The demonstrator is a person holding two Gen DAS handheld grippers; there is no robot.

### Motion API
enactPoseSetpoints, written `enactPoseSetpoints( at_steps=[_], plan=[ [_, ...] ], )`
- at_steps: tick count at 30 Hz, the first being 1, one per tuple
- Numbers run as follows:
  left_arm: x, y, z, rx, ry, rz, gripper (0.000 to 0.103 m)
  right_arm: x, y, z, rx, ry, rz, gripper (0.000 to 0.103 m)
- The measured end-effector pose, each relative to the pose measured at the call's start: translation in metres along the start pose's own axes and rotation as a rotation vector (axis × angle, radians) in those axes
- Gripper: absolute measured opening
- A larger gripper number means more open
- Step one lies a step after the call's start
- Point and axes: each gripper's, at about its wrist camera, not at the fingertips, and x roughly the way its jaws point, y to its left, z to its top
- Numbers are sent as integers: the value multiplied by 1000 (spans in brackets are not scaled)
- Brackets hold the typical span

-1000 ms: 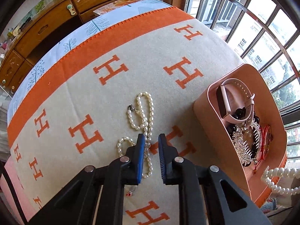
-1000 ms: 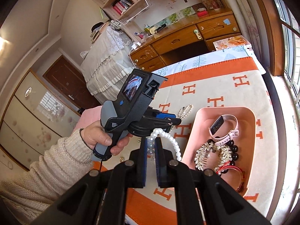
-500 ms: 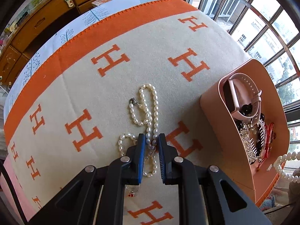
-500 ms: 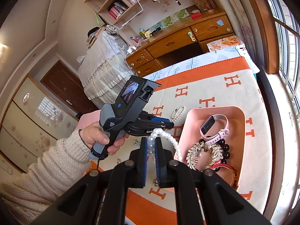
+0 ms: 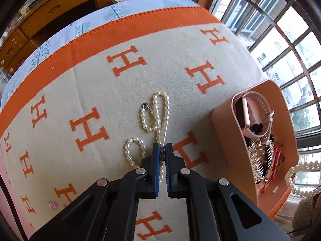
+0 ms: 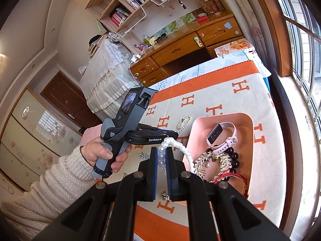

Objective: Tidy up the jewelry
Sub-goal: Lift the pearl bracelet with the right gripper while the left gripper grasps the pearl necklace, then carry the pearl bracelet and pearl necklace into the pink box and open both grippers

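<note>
My left gripper [image 5: 163,150] seems clamped on the white rice-pearl strand [image 5: 158,116] mid-blanket, my right gripper [image 6: 161,156] pinches the round-pearl string [image 6: 181,150]; I should lift slowly.

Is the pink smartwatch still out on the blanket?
No, the pink smartwatch lies inside the pink tray, next to the black bead bracelet.

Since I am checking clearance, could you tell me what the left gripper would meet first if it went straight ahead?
The left gripper is already closed on the pearl necklace. Straight ahead lie more of its loops, then probably bare blanket; depth is unclear.
</note>
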Motion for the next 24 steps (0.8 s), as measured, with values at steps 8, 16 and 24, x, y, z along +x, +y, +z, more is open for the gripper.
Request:
enactPoseSetpoints(
  at_steps=[8,16,24],
  plan=[
    [-97,-5,-11,-86,-226,-107,3,-12,-15,5,38,-57,-57,7],
    [-191,-46,-9,-59,-423,-180,3,-13,-32,11,61,-97,-170,7],
    [-208,-83,-3,-13,-460,-186,3,9,-61,14,66,-66,-296,7]
  ],
)
